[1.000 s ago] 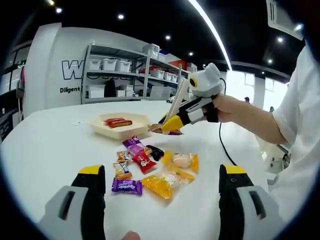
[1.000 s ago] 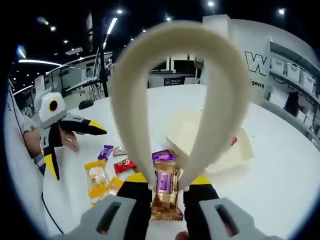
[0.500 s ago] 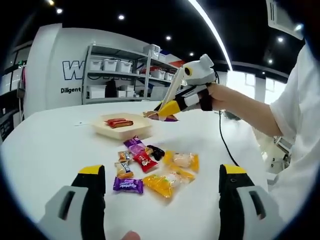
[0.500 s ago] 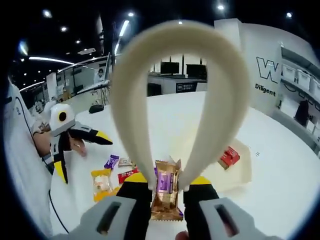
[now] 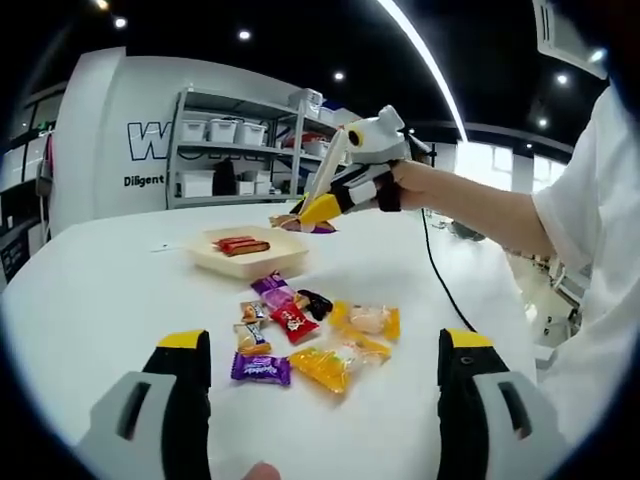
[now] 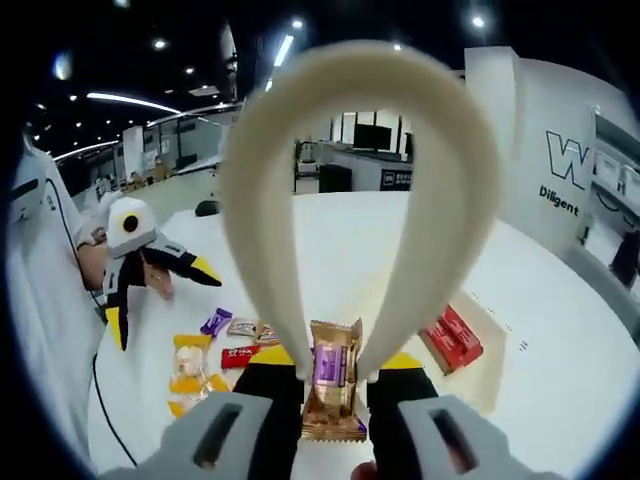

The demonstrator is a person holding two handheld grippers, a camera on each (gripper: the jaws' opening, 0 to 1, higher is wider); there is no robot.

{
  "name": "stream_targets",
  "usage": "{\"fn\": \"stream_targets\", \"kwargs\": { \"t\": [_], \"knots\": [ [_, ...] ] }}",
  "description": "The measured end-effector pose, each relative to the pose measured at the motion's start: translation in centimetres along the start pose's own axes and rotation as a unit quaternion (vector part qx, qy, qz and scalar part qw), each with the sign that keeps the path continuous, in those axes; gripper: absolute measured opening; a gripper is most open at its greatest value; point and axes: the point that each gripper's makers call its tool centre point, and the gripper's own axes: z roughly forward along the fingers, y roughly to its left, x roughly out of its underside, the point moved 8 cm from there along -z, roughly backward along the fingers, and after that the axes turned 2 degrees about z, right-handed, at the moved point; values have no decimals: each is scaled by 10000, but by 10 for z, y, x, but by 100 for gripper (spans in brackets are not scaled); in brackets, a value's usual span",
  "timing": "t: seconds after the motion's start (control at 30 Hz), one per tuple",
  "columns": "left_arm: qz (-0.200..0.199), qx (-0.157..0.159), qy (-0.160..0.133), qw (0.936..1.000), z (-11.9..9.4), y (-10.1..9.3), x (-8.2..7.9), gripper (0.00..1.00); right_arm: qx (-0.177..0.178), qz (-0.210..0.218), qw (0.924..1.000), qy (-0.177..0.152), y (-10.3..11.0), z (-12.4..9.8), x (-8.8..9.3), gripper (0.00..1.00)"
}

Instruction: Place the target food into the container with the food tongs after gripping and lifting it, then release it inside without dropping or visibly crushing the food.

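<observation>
— Holding what, exactly, on the right side?

— The right gripper (image 6: pixel 335 372) is clamped on cream food tongs (image 6: pixel 360 180), squeezing their two arms together, and the tong tips pinch a gold-wrapped candy bar with a purple label (image 6: pixel 332 380). In the left gripper view the same gripper (image 5: pixel 315 209) is held up in the air in a person's hand (image 5: pixel 405 180), with the candy bar (image 5: pixel 300 223) at its tip, above the table near the tray.

— And the container?

— A shallow cream tray (image 5: pixel 250 259) sits on the white table (image 5: pixel 100 290); a red-wrapped bar (image 5: pixel 240 245) already lies in it. In the right gripper view the tray (image 6: pixel 480 370) lies below and to the right of the tongs.

— The left gripper?

— Its jaws stand wide apart, holding nothing (image 5: pixel 325 345). Between them on the table lies a loose pile of wrapped sweets (image 5: pixel 300 335): purple, red, black and yellow-orange packets, well apart from the tray.
</observation>
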Motion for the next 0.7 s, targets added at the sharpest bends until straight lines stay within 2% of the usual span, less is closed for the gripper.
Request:
{"fn": "stream_targets", "kwargs": {
  "t": [0.33, 0.6, 0.7],
  "knots": [
    [-6, -55, 23, 10000, -1, 3, 1, 92, -457, -312, 9985, -30, -20, 13, -3, 18],
    [-17, -95, 58, 9999, -1, 4, 2, 92, -802, -378, 9961, 40, -39, 27, 2, 18],
    [-22, -118, 66, 9999, -1, 5, 2, 92, -820, -402, 9958, 53, -47, 31, 4, 18]
  ]
}}
